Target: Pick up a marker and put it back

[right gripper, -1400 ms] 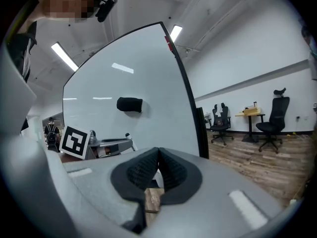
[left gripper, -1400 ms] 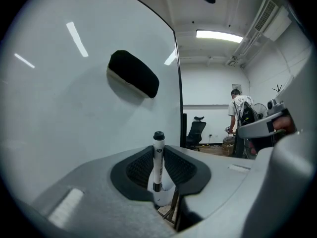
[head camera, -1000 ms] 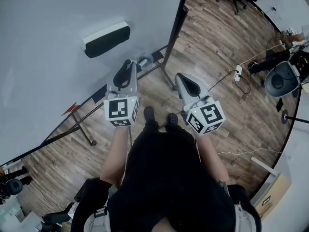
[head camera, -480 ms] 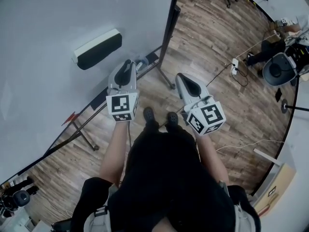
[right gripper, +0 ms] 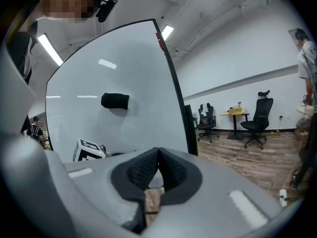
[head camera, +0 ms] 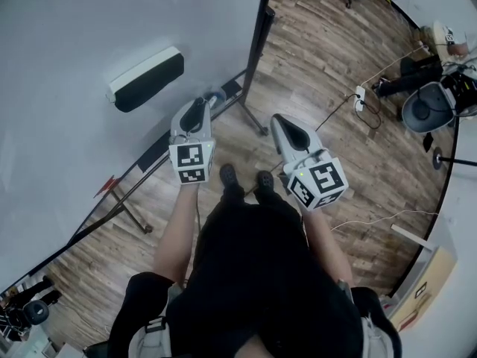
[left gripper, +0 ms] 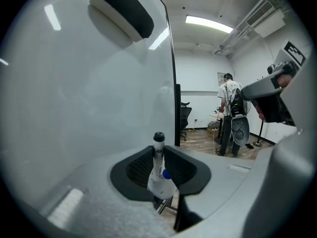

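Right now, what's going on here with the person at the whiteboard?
A person stands at a large white whiteboard with a gripper in each hand. The left gripper has its fingers closed on a white marker with a black cap, the cap poking out past them. The right gripper is shut on nothing, held over the wooden floor. A black eraser sits on the board. The marker is not yet put back.

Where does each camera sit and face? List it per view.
Head view: on the person's head, steeply down at whiteboard, arms, shoes.
Left gripper view: on left gripper, along fingers shut on marker, beside whiteboard.
Right gripper view: on right gripper, fingers shut empty, facing whiteboard.
Shared: all show the eraser.
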